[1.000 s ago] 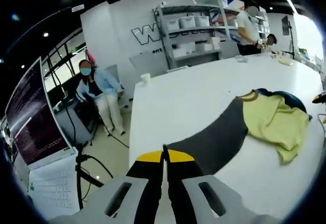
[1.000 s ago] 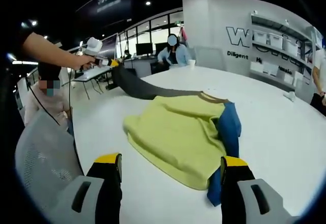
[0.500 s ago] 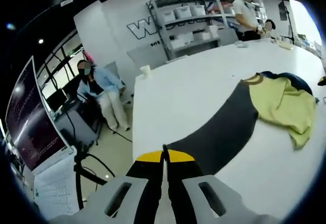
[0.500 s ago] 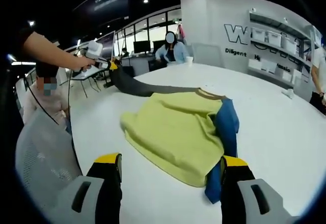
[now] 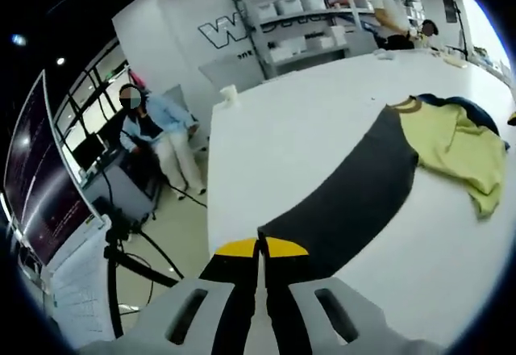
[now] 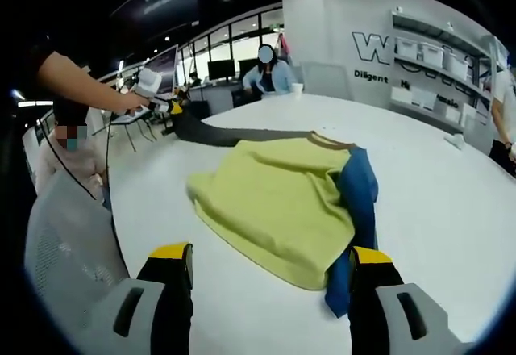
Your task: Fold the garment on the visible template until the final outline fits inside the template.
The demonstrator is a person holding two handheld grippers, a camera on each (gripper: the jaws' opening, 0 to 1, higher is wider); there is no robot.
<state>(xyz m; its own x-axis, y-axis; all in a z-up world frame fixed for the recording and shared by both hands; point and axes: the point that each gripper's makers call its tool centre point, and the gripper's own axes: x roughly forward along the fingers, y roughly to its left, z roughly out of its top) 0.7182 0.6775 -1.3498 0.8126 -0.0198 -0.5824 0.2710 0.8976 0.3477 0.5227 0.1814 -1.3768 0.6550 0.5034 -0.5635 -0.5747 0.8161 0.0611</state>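
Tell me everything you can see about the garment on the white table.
The garment is a soft knit top with a yellow-green body, a tan collar band, one dark grey sleeve and one blue sleeve. It lies rumpled on the white table, the blue sleeve bunched along one edge. The grey sleeve is pulled out long and straight, its cuff pinched in the shut left claw.
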